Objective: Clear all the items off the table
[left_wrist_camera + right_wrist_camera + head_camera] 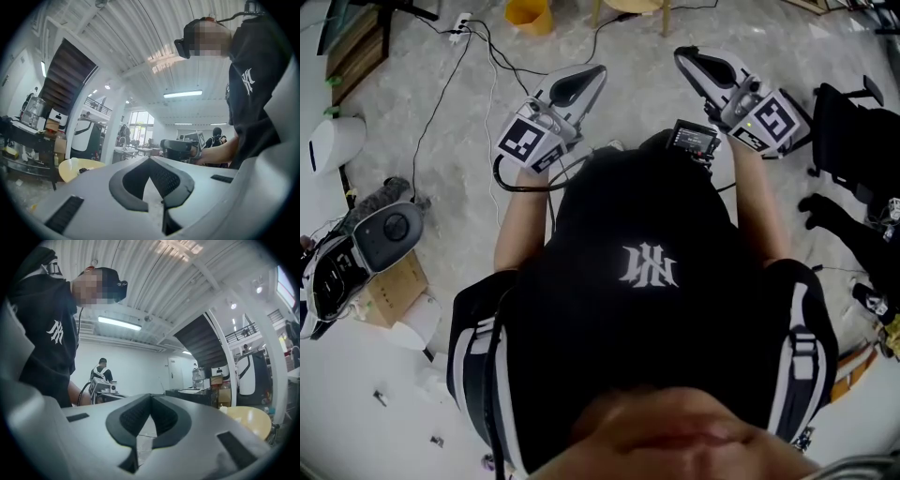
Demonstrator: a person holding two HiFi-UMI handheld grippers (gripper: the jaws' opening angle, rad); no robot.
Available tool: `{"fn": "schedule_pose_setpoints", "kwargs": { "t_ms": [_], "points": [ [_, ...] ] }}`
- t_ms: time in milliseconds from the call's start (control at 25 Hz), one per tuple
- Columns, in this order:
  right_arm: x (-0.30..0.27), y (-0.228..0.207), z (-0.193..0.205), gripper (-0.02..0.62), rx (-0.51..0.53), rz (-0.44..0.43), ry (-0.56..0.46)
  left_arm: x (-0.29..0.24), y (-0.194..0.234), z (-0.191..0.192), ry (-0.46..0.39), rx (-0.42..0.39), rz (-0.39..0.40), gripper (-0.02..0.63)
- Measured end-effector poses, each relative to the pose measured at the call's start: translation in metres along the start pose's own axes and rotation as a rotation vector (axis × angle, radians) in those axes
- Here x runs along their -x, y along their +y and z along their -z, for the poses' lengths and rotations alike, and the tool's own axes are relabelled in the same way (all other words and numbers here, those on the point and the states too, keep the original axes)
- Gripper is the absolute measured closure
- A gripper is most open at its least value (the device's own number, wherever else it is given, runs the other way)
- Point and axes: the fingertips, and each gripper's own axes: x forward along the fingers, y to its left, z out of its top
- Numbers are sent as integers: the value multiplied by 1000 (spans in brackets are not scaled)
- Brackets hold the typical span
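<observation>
Black shirt nearest. Left tongs and right tongs both closed, empty, above floor cables. Likely risk: a foot snagging those cables.

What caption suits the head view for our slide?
A person in a black top holds the left hand-held gripper and right hand-held gripper, both shut and empty, over a cable-strewn floor.

I see grey mottled floor strewn with black cables; overhead, ribbed white ceiling, one strip light glowing.
</observation>
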Motion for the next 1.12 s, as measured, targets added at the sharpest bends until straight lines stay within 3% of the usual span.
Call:
{"fn": "schedule_pose_setpoints", "kwargs": {
  "t_ms": [240, 600, 1120],
  "points": [
    [-6, -5, 6, 592, 3, 6, 40, 4, 24, 3, 6, 22, -19, 595],
    [-31, -57, 17, 592, -27, -24, 36, -25, 71, -2, -3, 39, -39, 595],
    [-79, -203, 8, 592, -40, -94, -1, -128, 175, -14, 70, 38, -95, 595]
  ]
}}
